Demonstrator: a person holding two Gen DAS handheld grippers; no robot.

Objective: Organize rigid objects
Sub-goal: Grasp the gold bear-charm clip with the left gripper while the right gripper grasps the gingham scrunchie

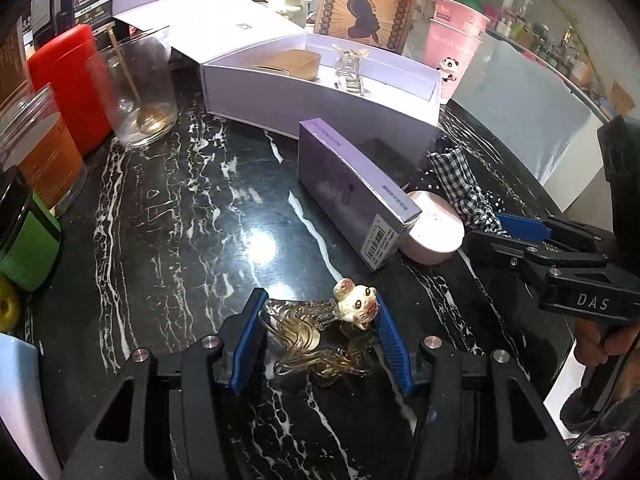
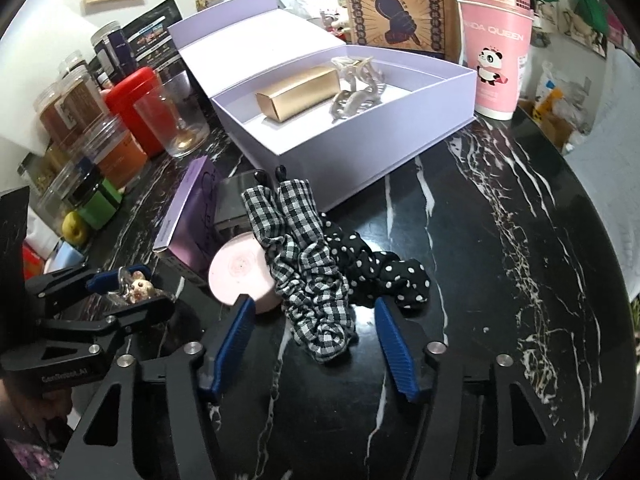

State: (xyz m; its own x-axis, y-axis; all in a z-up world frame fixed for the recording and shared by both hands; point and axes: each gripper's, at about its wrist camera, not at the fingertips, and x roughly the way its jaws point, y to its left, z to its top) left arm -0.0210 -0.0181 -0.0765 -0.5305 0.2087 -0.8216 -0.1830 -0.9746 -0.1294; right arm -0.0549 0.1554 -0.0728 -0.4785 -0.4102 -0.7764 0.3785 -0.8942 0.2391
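Slippage is the risk: the clear hair claw [image 1: 320,334] on the counter [image 1: 192,216] is pinched by the left tongs [image 1: 318,340]; the gingham scrunchie [image 2: 308,280], soft, lies unpressed between the half-open right tongs [image 2: 316,340].

Both grippers, left gripper [image 1: 320,344] and right gripper [image 2: 316,344], are black with ribbed blue pads, silver screws; white "DAS" lettering at 3 o'clock.

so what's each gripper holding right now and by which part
Left gripper: clear hair claw clip, pinched across its sides. Right gripper: nothing, jaws straddle the checked scrunchie.
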